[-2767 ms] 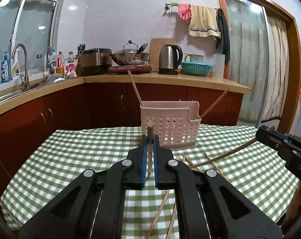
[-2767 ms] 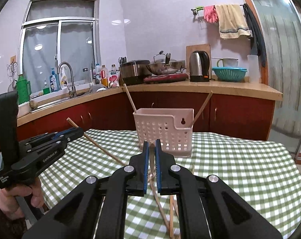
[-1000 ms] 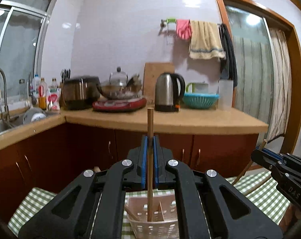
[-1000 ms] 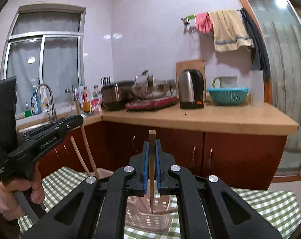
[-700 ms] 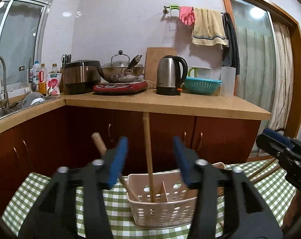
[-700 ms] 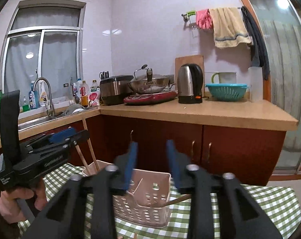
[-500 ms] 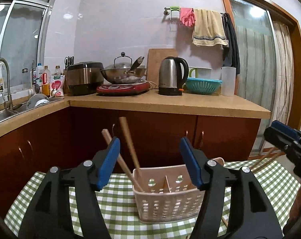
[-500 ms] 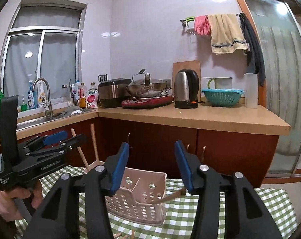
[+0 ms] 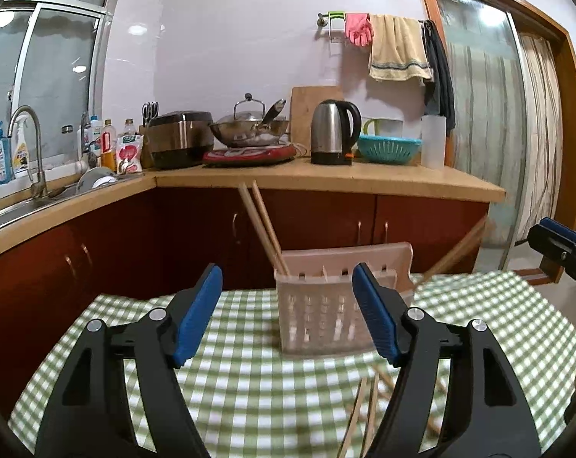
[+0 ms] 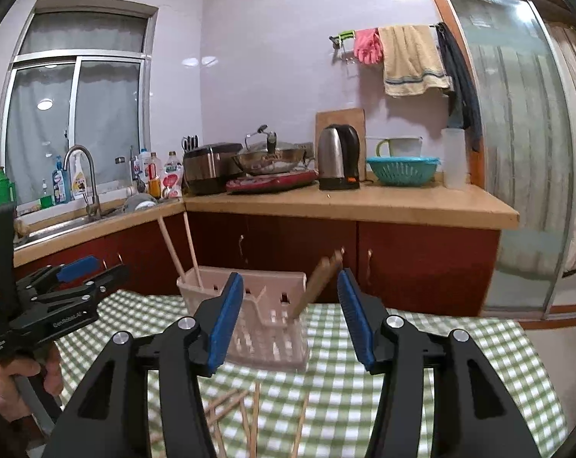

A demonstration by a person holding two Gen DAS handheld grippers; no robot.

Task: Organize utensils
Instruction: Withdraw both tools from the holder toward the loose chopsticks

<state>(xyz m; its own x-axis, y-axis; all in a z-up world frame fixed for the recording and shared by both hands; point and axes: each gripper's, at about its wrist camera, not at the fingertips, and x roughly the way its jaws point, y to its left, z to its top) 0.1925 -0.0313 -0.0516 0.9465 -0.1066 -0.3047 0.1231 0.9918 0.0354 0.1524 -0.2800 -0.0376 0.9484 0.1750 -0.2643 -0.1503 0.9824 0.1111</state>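
Note:
A pale pink perforated utensil basket stands on the green checked tablecloth; it also shows in the right wrist view. Two wooden chopsticks lean out of its left end, and other chopsticks lean at its right end. My left gripper is open and empty, held back from the basket. My right gripper is open and empty just in front of the basket. Several loose chopsticks lie on the cloth in front of the basket, also in the left wrist view.
A wooden counter on dark red cabinets runs behind the table, with a kettle, wok, rice cooker and teal colander. A sink with a tap is at the left. A glass door is at the right.
Both grippers opened and let their chopsticks drop into the basket, then drew back and lower. The chopsticks now lean in the basket.

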